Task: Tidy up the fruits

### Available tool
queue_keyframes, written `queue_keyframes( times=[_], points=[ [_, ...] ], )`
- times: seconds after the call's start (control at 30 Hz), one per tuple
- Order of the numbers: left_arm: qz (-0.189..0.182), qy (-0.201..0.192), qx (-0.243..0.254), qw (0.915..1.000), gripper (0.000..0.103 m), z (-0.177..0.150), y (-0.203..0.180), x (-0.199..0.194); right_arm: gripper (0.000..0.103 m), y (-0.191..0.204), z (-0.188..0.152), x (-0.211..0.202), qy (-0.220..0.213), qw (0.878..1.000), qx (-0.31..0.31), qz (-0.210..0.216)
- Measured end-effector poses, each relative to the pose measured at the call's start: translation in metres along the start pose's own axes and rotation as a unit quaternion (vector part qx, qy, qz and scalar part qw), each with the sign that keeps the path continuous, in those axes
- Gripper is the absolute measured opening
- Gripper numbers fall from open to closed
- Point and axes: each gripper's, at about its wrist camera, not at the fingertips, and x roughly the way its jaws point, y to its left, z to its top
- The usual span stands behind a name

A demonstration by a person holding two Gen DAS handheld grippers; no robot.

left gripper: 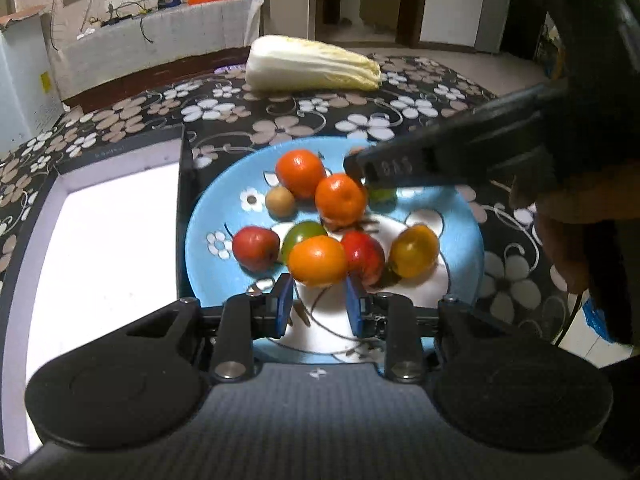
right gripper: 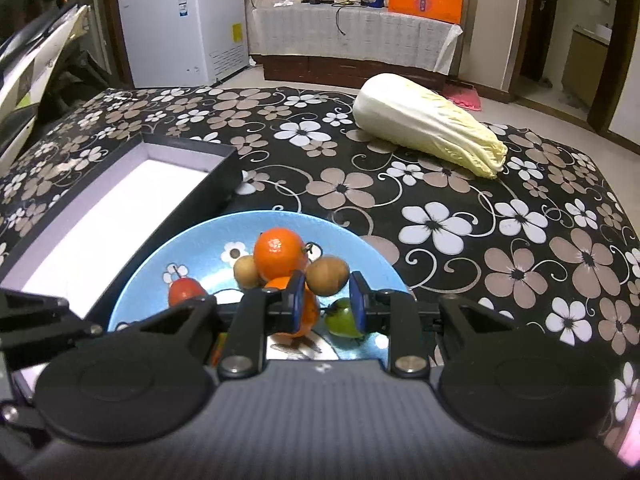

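A blue flowered plate (left gripper: 460,240) (right gripper: 192,256) carries several small fruits: oranges (left gripper: 300,172), red ones (left gripper: 256,248), a green one (left gripper: 298,234), a yellow one (left gripper: 414,250) and a brown one (left gripper: 280,202). My left gripper (left gripper: 319,285) hangs over the plate's near side, shut on an orange (left gripper: 318,260) that sits between its blue pads. My right gripper (right gripper: 328,289) is shut on a round brown fruit (right gripper: 328,276) above the plate. In the left wrist view the right gripper (left gripper: 354,166) reaches in from the right over a green fruit (left gripper: 382,195).
A black box (left gripper: 181,200) (right gripper: 224,168) with a white inside lies right beside the plate on its left. A napa cabbage (left gripper: 312,64) (right gripper: 428,124) lies at the far side of the flower-patterned tablecloth (right gripper: 480,240). A person's hand (left gripper: 560,248) holds the right gripper.
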Motion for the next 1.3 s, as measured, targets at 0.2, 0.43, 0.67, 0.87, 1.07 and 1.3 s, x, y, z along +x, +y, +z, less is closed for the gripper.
queue_keyframes(
  times=[0.2, 0.43, 0.67, 0.87, 1.07, 1.3],
  points=[
    [0.01, 0.003, 0.002, 0.9999, 0.033, -0.002, 0.001, 0.002, 0.029, -0.001, -0.001, -0.001, 0.0, 1.0, 0.007, 0.002],
    [0.014, -0.006, -0.005, 0.9999, 0.037, -0.006, 0.003, -0.009, 0.038, -0.005, -0.003, -0.02, -0.032, 0.999, 0.024, 0.005],
    [0.02, -0.019, -0.012, 0.9995, 0.053, -0.007, 0.002, -0.02, 0.053, -0.012, -0.016, -0.044, -0.045, 0.996, 0.074, -0.007],
    [0.033, -0.031, -0.006, 0.999, 0.055, -0.009, -0.003, -0.03, 0.057, -0.021, -0.03, -0.066, -0.051, 0.989, 0.133, -0.031],
    [0.035, -0.031, -0.018, 0.9987, 0.058, -0.01, -0.005, -0.035, 0.07, -0.023, -0.049, -0.085, -0.045, 0.984, 0.157, -0.068],
    [0.038, -0.041, -0.014, 0.9983, 0.067, -0.011, -0.015, -0.043, 0.07, -0.022, -0.072, -0.092, -0.004, 0.984, 0.161, -0.072]
  ],
)
